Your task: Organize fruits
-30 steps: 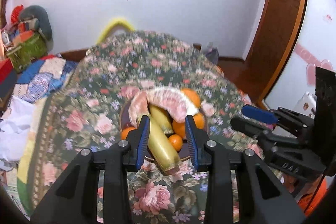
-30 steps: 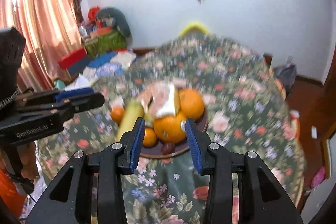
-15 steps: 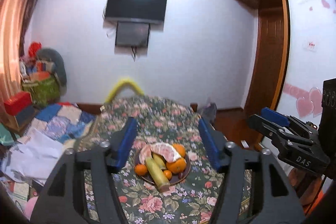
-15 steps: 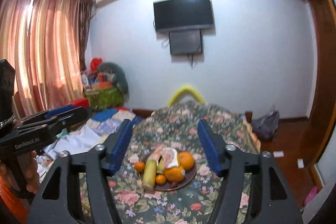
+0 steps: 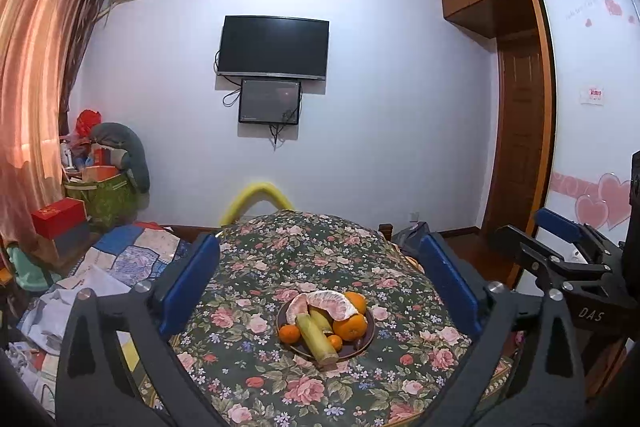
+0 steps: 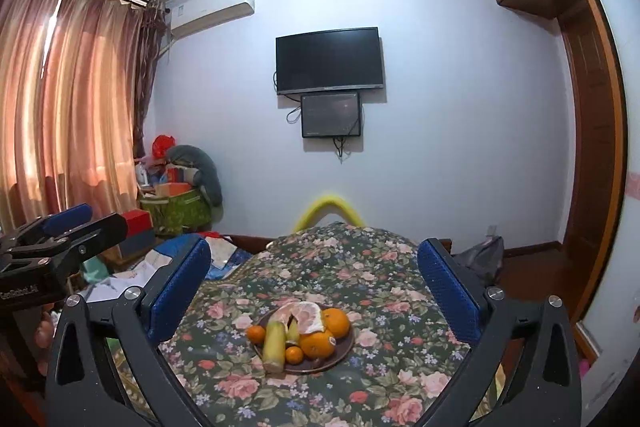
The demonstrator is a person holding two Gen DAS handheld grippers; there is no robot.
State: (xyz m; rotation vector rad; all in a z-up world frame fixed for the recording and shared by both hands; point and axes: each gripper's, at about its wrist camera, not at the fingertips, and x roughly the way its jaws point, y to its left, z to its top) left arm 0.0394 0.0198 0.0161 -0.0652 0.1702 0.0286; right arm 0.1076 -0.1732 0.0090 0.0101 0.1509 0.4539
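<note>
A dark round plate [image 5: 366, 343] [image 6: 340, 349] sits on a table under a floral cloth [image 5: 260, 267] [image 6: 360, 255]. It holds several oranges [image 5: 350, 326] [image 6: 318, 345], peeled pomelo pieces [image 5: 332, 303] [image 6: 306, 315] and a long green-yellow stalk [image 5: 316, 341] [image 6: 274, 345] whose end sticks over the near rim. My left gripper [image 5: 318, 281] is open and empty, held back from and above the plate. My right gripper [image 6: 314, 281] is open and empty, also held back. Each gripper shows at the edge of the other's view, the right [image 5: 560, 247] and the left [image 6: 60, 231].
A yellow curved chair back [image 5: 258, 197] stands behind the table. Piled boxes, bags and bedding [image 5: 100, 195] fill the left side by the curtain [image 6: 60, 107]. A wardrobe [image 5: 520, 107] and a bag on the floor [image 6: 480, 255] are on the right. A TV [image 5: 274, 47] hangs on the far wall.
Both grippers have pulled far back and up from the plate and opened wider. The fruit on the plate has not moved.
</note>
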